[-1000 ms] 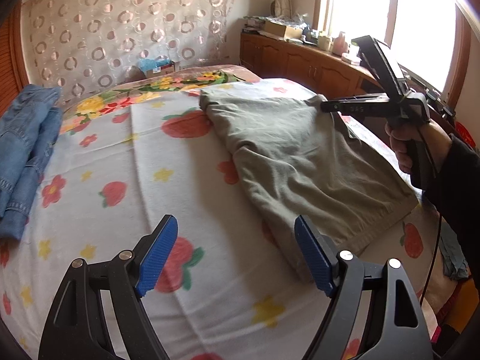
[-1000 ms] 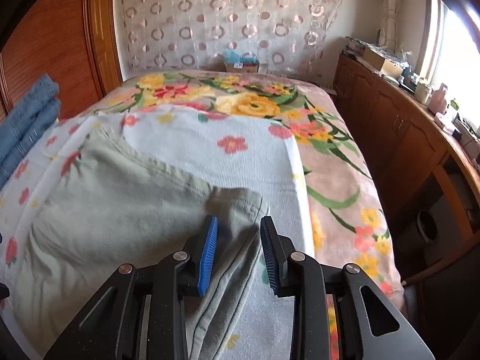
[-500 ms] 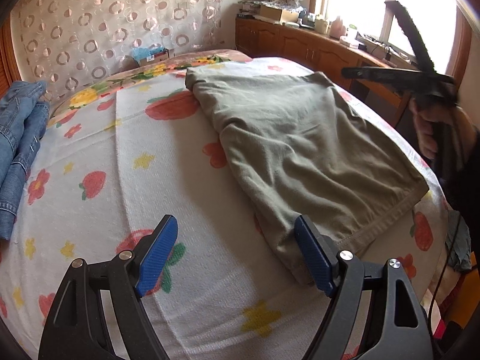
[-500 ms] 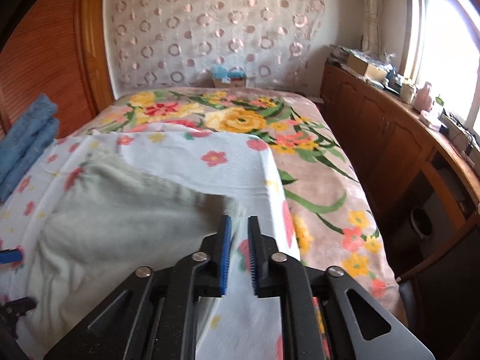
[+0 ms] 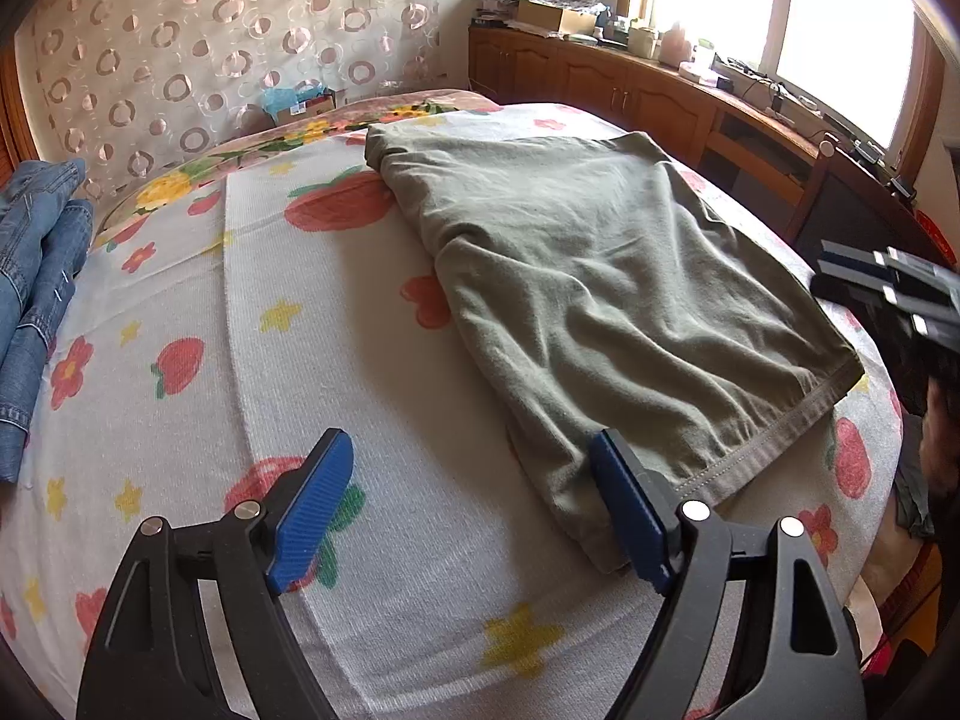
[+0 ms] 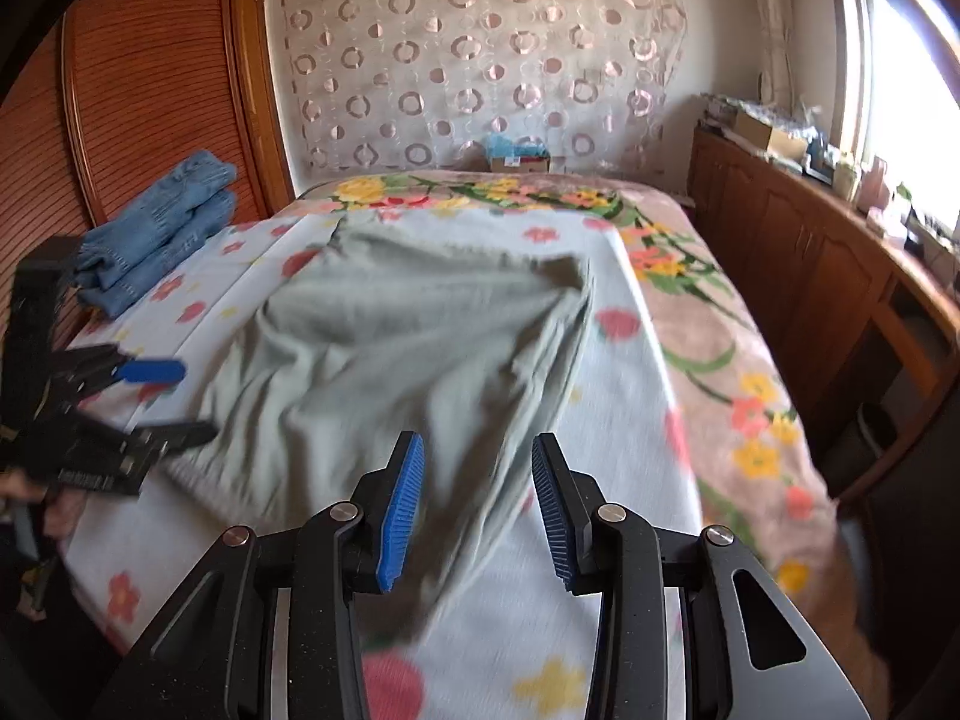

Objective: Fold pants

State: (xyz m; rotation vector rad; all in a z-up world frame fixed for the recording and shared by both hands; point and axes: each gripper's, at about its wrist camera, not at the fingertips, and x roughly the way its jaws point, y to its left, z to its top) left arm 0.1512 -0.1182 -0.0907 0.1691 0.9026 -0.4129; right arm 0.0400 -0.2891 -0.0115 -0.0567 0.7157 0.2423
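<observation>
Olive-green pants [image 5: 600, 276] lie folded flat on the flowered bed cover [image 5: 360, 360], hem toward me. My left gripper [image 5: 468, 450] stands open low over the cover, its right pad [image 5: 624, 510] just over the hem's near corner. In the right wrist view the pants [image 6: 390, 324] are blurred and stretch away from my right gripper [image 6: 475, 444]. Its jaws are opening, and no cloth is pressed between the pads. Each gripper shows in the other view: the left gripper [image 6: 174, 402] beside the hem, the right gripper [image 5: 825, 269] off the bed's right edge.
Folded blue jeans [image 5: 42, 252] [image 6: 162, 228] lie at the bed's left side by a wooden panel wall [image 6: 150, 90]. A long wooden cabinet [image 6: 810, 276] with clutter runs under the window on the right. A small box [image 6: 519, 159] sits at the head.
My right gripper drew back from the pants' far right corner toward the near edge, leaving the cloth lying; its jaws narrowed, then widened. The left gripper stayed put.
</observation>
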